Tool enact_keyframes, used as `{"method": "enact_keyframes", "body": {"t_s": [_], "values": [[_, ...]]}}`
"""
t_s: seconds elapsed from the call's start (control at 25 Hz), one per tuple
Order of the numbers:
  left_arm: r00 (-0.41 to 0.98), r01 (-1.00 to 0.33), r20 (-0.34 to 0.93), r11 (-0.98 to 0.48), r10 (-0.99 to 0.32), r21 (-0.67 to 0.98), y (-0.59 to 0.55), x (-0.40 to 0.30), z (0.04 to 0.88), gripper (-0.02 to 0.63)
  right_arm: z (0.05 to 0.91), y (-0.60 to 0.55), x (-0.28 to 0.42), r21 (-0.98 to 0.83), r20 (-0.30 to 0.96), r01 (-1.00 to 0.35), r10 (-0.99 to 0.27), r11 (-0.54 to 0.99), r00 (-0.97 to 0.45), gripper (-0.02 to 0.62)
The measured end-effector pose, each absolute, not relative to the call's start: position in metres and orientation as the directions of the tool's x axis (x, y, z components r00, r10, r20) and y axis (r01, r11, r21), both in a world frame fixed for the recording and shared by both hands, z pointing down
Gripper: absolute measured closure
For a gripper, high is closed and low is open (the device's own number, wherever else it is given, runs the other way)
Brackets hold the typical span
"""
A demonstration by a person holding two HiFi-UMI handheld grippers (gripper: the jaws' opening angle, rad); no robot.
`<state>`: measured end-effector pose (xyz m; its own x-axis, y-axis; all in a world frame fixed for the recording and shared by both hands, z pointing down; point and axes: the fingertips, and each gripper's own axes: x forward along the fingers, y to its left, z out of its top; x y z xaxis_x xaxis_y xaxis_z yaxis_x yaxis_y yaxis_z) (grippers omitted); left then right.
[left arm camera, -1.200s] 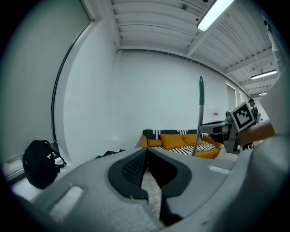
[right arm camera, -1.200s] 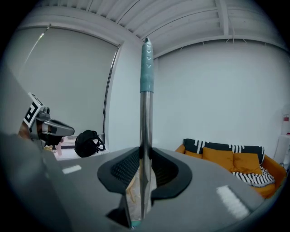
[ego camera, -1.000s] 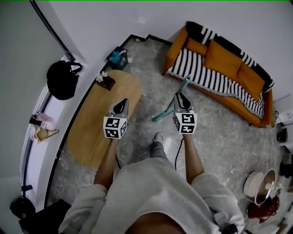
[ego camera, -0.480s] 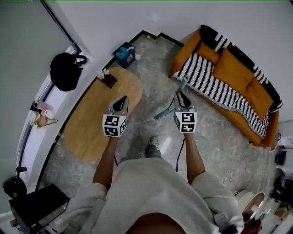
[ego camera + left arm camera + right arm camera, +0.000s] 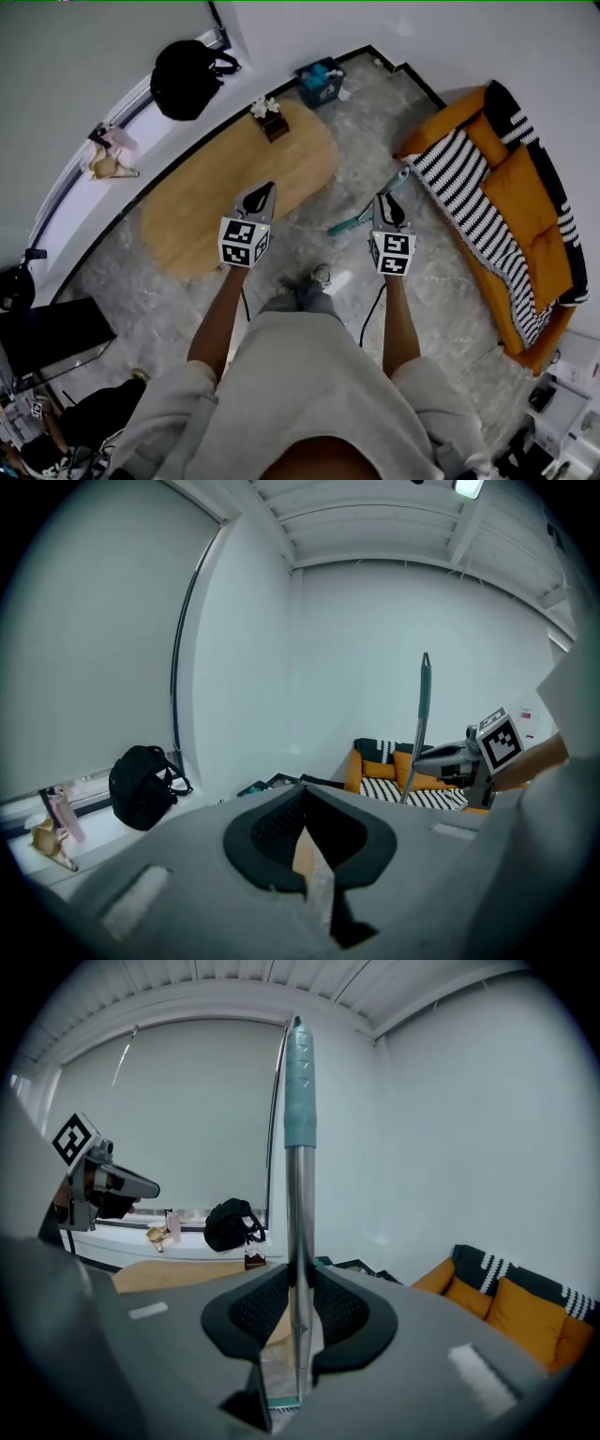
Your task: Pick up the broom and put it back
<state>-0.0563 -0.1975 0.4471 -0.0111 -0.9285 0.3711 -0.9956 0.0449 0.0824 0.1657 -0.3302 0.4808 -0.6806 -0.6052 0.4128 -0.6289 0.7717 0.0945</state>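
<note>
The right gripper point(image 5: 298, 1290) pinches the silver metal pole of the teal-handled broom point(image 5: 300, 1176), which stands upright between its jaws. In the head view the brush end shows at the gripper's eight o'clock. The left gripper point(image 5: 302, 803), at nine o'clock, has its jaws pressed together on nothing.

"Can you follow the broom point(image 5: 349, 225) from overhead?"

"Only partly. Its pole runs behind the right tool point(image 5: 383, 201), so the grip is covered in the head view. In the right gripper view the brush end point(image 5: 281, 1400) is just a teal sliver under the jaws, with the rest hidden."

"And the sofa point(image 5: 394, 766)?"

"In the left gripper view, half of it sits behind that tool and a sleeve point(image 5: 562, 799). The bits on the window ledge point(image 5: 108, 161) and the teal box point(image 5: 321, 81) in the corner are too small to name. The clutter point(image 5: 47, 441) at bottom left is cropped."
</note>
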Motion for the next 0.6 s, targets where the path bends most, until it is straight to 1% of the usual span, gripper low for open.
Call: {"method": "enact_keyframes", "body": {"t_s": [0.24,0.6], "values": [[-0.081,-0.984,0.389,0.137,-0.917,0.118,-0.156,-0.084,0.466,0.609,0.510,-0.296,0.129,0.068,0.476,-0.550,-0.512,0.832,-0.715,0.512],[-0.131,-0.962,0.443,0.221,-0.887,0.158,-0.117,-0.105,0.515,0.609,0.571,-0.256,0.083,0.030,0.555,-0.453,-0.392,0.891,-0.734,0.512]]}}
